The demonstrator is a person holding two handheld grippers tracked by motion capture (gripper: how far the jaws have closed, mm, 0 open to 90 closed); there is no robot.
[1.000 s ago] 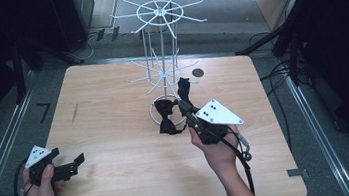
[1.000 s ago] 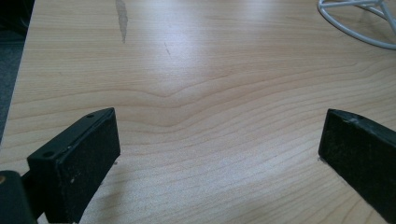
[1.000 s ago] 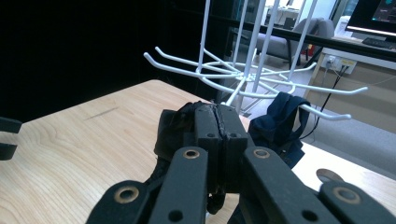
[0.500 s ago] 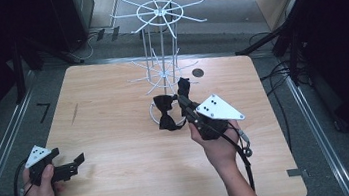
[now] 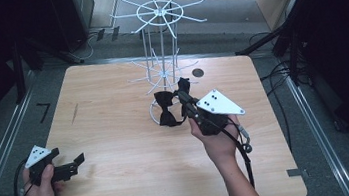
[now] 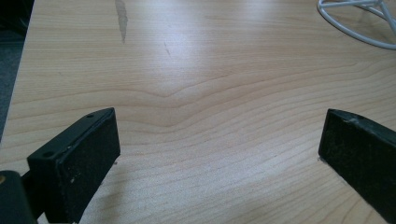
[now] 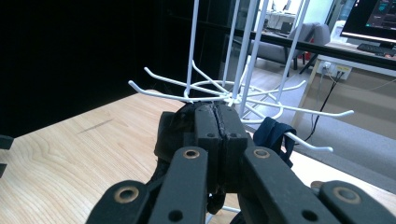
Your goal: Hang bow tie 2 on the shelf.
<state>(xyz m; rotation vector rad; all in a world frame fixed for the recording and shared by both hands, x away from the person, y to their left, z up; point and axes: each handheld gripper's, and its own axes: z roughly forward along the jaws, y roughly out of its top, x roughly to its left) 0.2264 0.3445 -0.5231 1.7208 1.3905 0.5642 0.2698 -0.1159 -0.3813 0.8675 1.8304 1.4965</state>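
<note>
**Right gripper clamps a black bow tie at the white wire rack**

The right gripper (image 5: 186,101) has its jaws pressed together on a black bow tie (image 5: 166,110); in the right gripper view the two pads meet with dark fabric (image 7: 175,130) pinched and bunched between them. It is held by the person's right hand (image 5: 216,140), and its grey three-cornered plate (image 5: 218,103) sits on top, with a cable (image 5: 242,152) trailing back along the forearm.

The bow tie hangs just in front of the wire rack (image 5: 162,44), at the rack's ring base (image 5: 153,114) and below its lower ring of hooks (image 5: 159,74). In the right gripper view those lower hooks (image 7: 224,95) spread out just beyond the pads, and a second dark cloth piece (image 7: 273,135) hangs on one hook to the right of the pads.

The left gripper (image 5: 72,163) is well apart from the rack, near the table's front left corner, held low in the left hand (image 5: 40,187). Its jaws stand wide apart with nothing between them; the left gripper view shows bare wooden table (image 6: 205,107) between the two pads and a curve of the rack's base (image 6: 355,28) at the upper right.

A small dark disc (image 5: 197,72) lies on the table just right of the rack.
</note>
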